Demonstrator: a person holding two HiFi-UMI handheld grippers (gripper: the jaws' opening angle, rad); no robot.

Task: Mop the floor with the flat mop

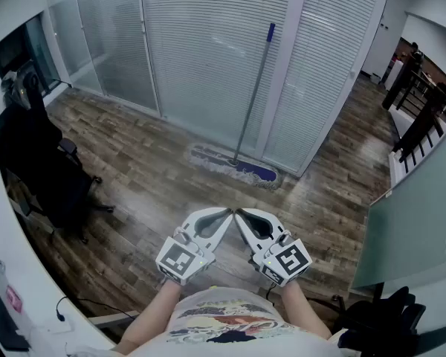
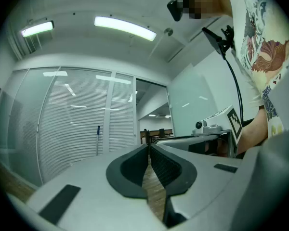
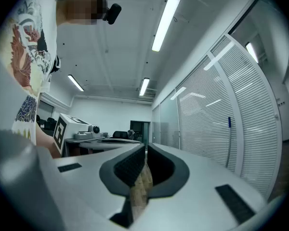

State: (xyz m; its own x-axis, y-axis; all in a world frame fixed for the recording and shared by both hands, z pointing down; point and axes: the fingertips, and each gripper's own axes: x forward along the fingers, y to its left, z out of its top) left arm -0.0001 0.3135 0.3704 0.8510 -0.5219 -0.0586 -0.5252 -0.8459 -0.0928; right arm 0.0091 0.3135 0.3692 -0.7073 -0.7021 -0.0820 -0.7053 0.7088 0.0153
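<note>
Close to the body, the left gripper [image 1: 227, 213] and right gripper [image 1: 239, 213] are hovering level, each with its jaws pressed together on nothing, tips almost meeting. Beyond them the wooden floor [image 1: 149, 181] is stretching away to where the flat mop [image 1: 250, 104] is leaning against the blind-covered partition [image 1: 201, 50], its head resting at the foot. The handle is only propped there, so bumping it with closed jaws would likely be sending it sliding along the glass and down.
</note>
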